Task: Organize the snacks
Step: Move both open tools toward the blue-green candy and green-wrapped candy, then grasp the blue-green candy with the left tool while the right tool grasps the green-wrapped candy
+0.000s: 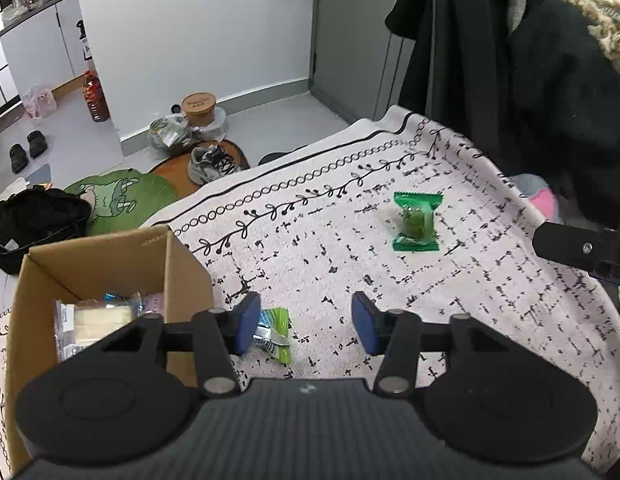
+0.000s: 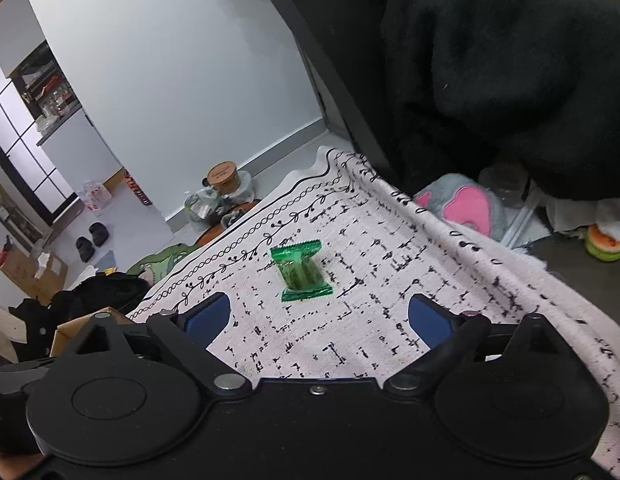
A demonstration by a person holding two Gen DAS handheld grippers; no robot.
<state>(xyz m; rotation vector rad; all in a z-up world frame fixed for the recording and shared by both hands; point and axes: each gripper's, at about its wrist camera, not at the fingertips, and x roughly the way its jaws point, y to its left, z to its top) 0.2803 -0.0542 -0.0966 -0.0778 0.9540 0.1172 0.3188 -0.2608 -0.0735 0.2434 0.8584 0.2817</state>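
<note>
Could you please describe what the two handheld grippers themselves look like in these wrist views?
Both look alike. The left gripper and right gripper each have a matte black body with two round discs, black linkage arms joined by silver pivot pins, and two flat blue finger pads. No cables or sleeves show.

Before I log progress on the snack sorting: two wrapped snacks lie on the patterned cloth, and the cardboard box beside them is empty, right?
Not quite. The cardboard box is not empty: the left wrist view shows a clear-wrapped snack already inside it. The rest holds: the green wrapped snack and the light green packet lie on the patterned cloth.
</note>
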